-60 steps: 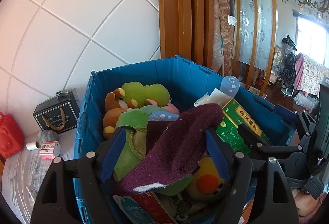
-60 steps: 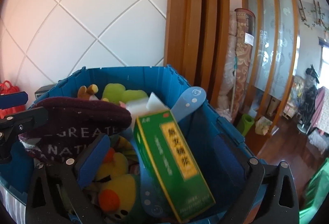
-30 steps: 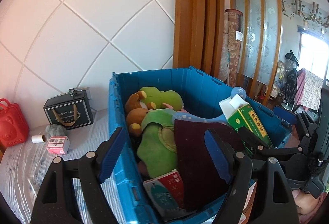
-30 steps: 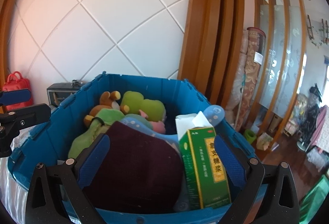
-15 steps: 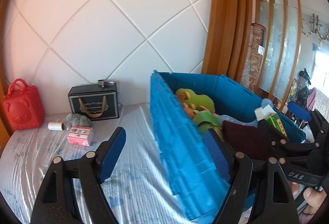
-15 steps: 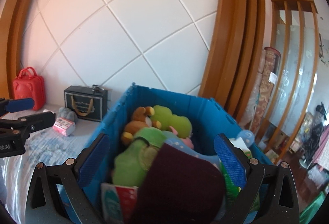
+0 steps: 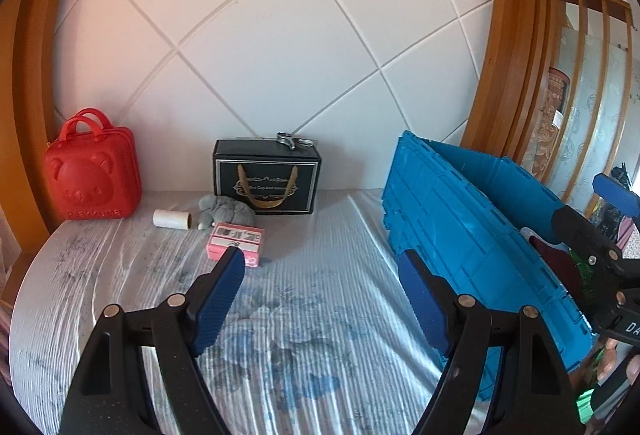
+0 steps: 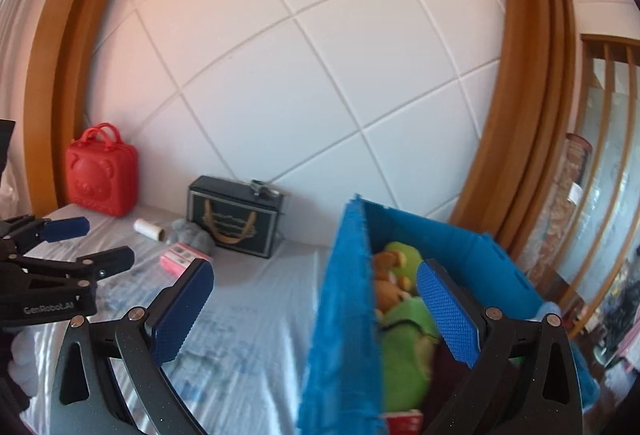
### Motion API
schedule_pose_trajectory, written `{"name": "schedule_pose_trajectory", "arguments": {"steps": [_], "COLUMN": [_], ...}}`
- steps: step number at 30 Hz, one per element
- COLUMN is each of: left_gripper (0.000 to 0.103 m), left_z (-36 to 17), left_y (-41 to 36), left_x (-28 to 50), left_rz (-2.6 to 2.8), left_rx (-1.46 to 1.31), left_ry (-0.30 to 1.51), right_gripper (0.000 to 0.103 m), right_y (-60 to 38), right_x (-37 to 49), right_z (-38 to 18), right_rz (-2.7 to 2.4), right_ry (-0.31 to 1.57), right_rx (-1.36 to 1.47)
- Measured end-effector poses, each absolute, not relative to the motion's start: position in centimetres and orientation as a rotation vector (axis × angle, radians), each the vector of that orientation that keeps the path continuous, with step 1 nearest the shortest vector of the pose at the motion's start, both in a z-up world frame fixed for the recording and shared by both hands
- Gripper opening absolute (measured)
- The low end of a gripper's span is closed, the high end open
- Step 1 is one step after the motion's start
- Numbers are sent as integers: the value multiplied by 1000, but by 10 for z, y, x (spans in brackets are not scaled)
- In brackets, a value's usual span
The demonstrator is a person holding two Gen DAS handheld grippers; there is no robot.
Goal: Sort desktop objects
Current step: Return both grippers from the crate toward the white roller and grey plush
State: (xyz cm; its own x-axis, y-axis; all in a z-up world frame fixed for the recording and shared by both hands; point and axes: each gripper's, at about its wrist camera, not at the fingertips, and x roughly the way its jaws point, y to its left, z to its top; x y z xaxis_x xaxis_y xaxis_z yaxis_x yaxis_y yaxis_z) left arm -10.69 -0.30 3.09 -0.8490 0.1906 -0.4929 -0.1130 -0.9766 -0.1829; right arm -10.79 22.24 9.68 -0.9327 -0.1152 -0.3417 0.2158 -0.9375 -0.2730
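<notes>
blue crate (image 7: 472,219) | left gripper (image 7: 322,293) "GenRobot.AI", fingers apart | right gripper (image 8: 316,309) fingers apart, empty

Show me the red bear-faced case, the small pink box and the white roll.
red bear-faced case (image 7: 93,179), left wrist view, on the bear face.
small pink box (image 7: 236,240), left wrist view, top label.
white roll (image 7: 171,218), left wrist view, its side.

A: We can't read the pink box (image 7: 235,243) label, too small; the blue crate (image 7: 472,235) wall hides its contents in the left wrist view.

B: Right wrist view is blurred at the crate (image 8: 344,315); the plush toys (image 8: 400,347) are half hidden behind the wall and a gripper pad; the red packet (image 8: 402,424) is cut off at the bottom edge.
</notes>
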Motion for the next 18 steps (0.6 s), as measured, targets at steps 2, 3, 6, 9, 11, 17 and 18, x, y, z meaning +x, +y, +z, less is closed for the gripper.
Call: {"name": "schedule_pose_trajectory", "arguments": {"steps": [2,3,6,9,11,17,18], "left_gripper": [79,79,79,79,79,79,79], "left_z": [25,20,5,-17,-31,-86,-93], "left_y": [-23,-34,-63,-93,-108,-166,-173], "left_x": [-114,-118,-133,-154,-167,-221,-229], "left_rz": [2885,2894,2919,2947,2965,2985,2985], "left_rx": [-810,-828,-886,-969,-1024,-1250,-1281], "left_ry": [-241,-256,-293,-304,-302,-394,-401], "right_gripper": [103,103,103,103,103,103,103], "right_y": [201,191,166,144,133,108,103], "right_x": [-113,-117,-133,-159,-180,-245,-258], "right_z": [93,91,81,65,53,10,1], "right_rz": [-2863,-2849,-2811,-2772,-2752,-2695,-2680], "right_ry": [472,475,477,459,457,396,373], "right_rx": [491,499,545,621,677,846,882]}}
